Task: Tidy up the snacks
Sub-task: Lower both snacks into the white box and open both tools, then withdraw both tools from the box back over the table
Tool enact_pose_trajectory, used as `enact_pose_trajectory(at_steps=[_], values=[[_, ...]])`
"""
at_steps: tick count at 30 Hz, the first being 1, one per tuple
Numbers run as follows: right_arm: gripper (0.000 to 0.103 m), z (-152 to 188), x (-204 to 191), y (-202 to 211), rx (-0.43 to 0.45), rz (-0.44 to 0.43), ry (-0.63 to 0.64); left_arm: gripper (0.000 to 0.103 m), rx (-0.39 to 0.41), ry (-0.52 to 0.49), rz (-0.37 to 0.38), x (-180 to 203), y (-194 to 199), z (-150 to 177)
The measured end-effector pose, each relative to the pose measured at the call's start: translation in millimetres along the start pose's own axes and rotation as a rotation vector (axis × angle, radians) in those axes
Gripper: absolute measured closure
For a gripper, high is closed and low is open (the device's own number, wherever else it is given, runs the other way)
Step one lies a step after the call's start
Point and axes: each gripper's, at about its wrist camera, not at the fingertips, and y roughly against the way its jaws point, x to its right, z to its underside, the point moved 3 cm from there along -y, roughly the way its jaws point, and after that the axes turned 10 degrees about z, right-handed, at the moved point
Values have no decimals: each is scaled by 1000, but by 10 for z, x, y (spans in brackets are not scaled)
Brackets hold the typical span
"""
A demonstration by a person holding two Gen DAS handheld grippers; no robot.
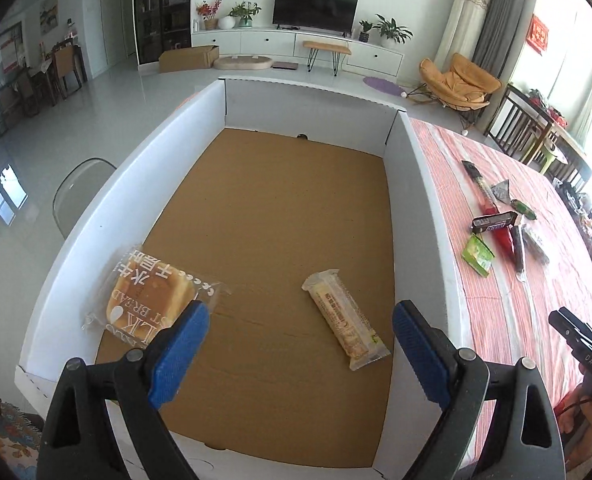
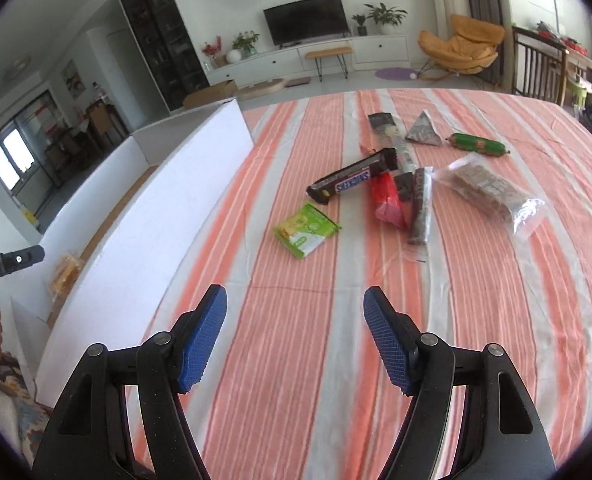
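**Snacks: two boxed, the rest waiting on the tabletop**

Snacks lie in two groups. In the left wrist view, a bread packet (image 1: pixel 151 300) at lower left and a wrapped biscuit bar (image 1: pixel 346 322) at lower centre rest on the brown floor of the white box (image 1: pixel 95 216). The others sit loose on the striped tabletop (image 2: pixel 296 340), in the upper centre and right of the right wrist view: a green packet (image 2: pixel 306 230), a Snickers bar (image 2: pixel 354 182), a red pack (image 2: pixel 390 204), a green sausage (image 2: pixel 478 144) and a clear bag (image 2: pixel 492 192).

The left gripper (image 1: pixel 300 346) hangs over the box, jaws apart and empty. The right gripper (image 2: pixel 296 340) faces the loose pile, jaws likewise apart and empty.

The step in hand looks like fetching the next snack. That calls for reaching forward, probably to the nearest green packet, and closing on it.
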Motion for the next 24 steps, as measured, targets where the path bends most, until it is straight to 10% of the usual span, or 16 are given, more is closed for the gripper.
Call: enact_pose_trajectory(at_steps=[14, 20, 24], values=[[25, 329, 963, 19, 22, 11, -311, 11, 14, -200, -173, 562, -72, 137], [25, 364, 885, 32, 40, 16, -265, 11, -47, -126, 53, 689, -94, 327], [25, 368, 861, 32, 44, 4, -258, 11, -44, -228, 17, 1027, -165, 361]])
